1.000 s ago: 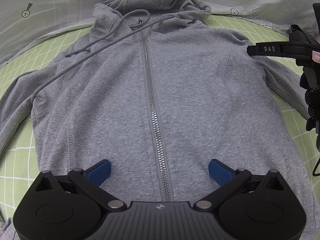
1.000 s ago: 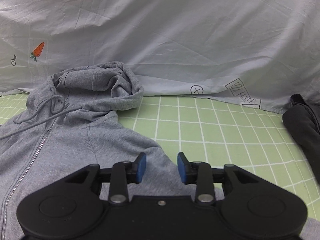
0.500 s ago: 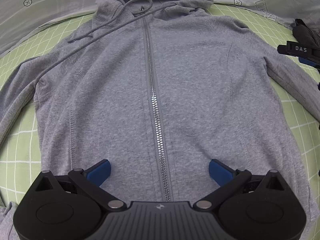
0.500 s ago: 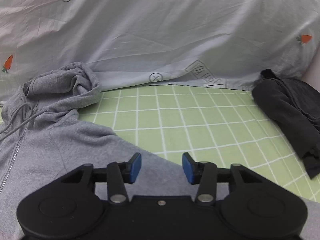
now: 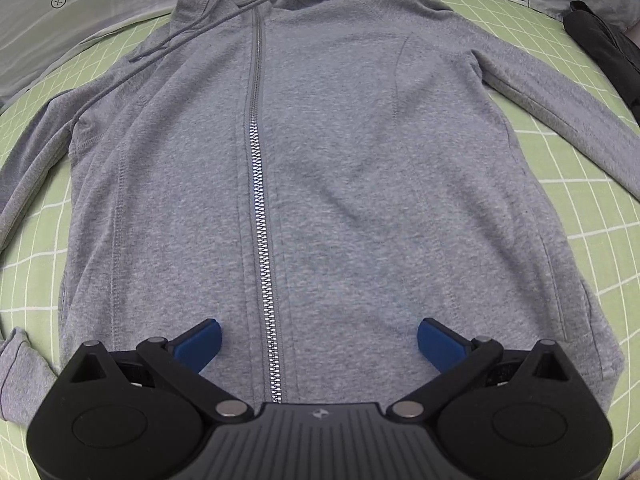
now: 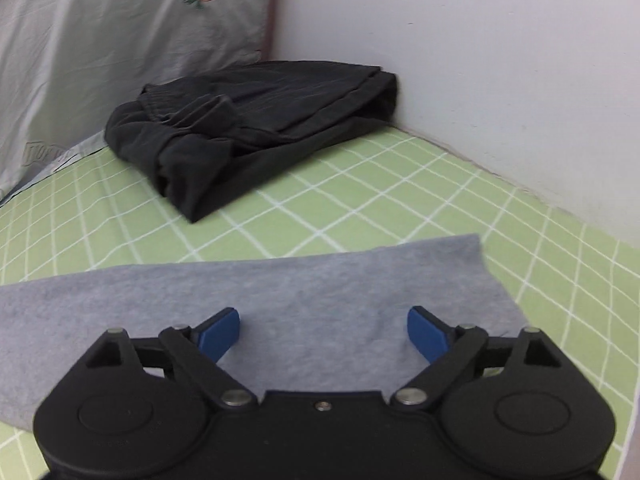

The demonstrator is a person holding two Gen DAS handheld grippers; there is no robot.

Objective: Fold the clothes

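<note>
The left gripper (image 5: 319, 338) has a matte black body with two round lobes, each carrying a shallow circular recess, and a grey ribbed centre plate marked with a small pale emblem; black linkage arms pivot on silver rivets and end in flat blue pads (image 5: 199, 340). The right gripper (image 6: 323, 332) is built alike, black with round lobes and triangular cut-outs in the outer links, but its centre plate is plain black with one small silver screw at the top. Its fingers also end in blue pads (image 6: 426, 337), fixed by small silver pins.
</note>
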